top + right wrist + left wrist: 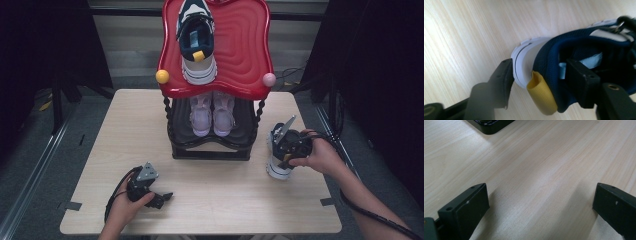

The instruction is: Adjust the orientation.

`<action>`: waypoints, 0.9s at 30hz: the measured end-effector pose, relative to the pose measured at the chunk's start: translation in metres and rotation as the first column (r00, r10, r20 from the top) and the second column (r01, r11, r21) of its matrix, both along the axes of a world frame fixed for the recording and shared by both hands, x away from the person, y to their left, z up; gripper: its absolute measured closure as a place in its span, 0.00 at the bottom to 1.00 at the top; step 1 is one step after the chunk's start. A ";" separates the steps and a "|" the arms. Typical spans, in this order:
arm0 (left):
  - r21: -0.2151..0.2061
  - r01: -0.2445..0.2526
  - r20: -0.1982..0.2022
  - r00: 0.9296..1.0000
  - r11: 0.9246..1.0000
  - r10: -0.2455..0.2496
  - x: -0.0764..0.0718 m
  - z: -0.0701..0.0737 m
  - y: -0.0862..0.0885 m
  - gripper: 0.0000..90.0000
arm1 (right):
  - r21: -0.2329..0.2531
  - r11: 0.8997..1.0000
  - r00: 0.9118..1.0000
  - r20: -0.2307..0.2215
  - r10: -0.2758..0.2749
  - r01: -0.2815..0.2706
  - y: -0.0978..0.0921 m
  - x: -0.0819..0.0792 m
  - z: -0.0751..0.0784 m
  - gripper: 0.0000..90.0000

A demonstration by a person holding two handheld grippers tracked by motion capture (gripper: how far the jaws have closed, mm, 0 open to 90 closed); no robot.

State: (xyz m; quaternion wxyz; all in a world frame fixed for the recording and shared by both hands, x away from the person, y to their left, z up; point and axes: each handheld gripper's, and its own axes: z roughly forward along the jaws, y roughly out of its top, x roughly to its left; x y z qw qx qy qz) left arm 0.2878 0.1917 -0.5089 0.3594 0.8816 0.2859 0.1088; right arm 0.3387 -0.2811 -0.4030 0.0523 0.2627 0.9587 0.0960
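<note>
- The navy and white sneaker [579,50] stands on the table [220,200] near its right edge, just right of the black base of the shoe rack [210,150]; its heel faces the person and its yellow pull tab [541,92] hangs at the heel
- The right gripper [539,72] is clamped on the heel of that sneaker: one jaw lies outside against the white heel, the other sits inside the collar, and the opening between them is only as wide as the heel wall
- The right hand [320,157] comes in from the table's right front corner, forearm slanting up and left, with the gripper pointing down and toward the rack
- The left gripper [162,197] lies low over the bare wood near the front left corner of the table, its jaws spread wide with nothing between them; it points right along the front edge
- The left hand [125,207] wraps the handle from the front edge, wrist low
- On the rack's red top tray [250,50] stands a matching navy sneaker [196,40], heel toward the person; a pair of pale pink shoes [212,115] sits on the lower shelf
- No brand or writing can be read on any shoe
</note>
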 end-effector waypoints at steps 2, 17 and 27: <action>0.000 0.001 0.001 1.000 1.000 -0.001 0.000 0.000 0.000 0.00 | -0.012 1.000 1.000 -0.013 0.003 -0.003 -0.002 0.002 -0.003 0.47; -0.001 0.002 -0.001 1.000 1.000 -0.002 0.000 0.000 0.000 0.00 | -0.045 0.998 0.998 -0.036 0.050 -0.052 -0.002 0.007 -0.009 0.62; 0.000 0.001 0.001 1.000 1.000 -0.001 0.000 0.000 0.000 0.00 | -0.059 0.993 0.994 -0.029 0.102 -0.104 0.005 0.000 -0.005 0.73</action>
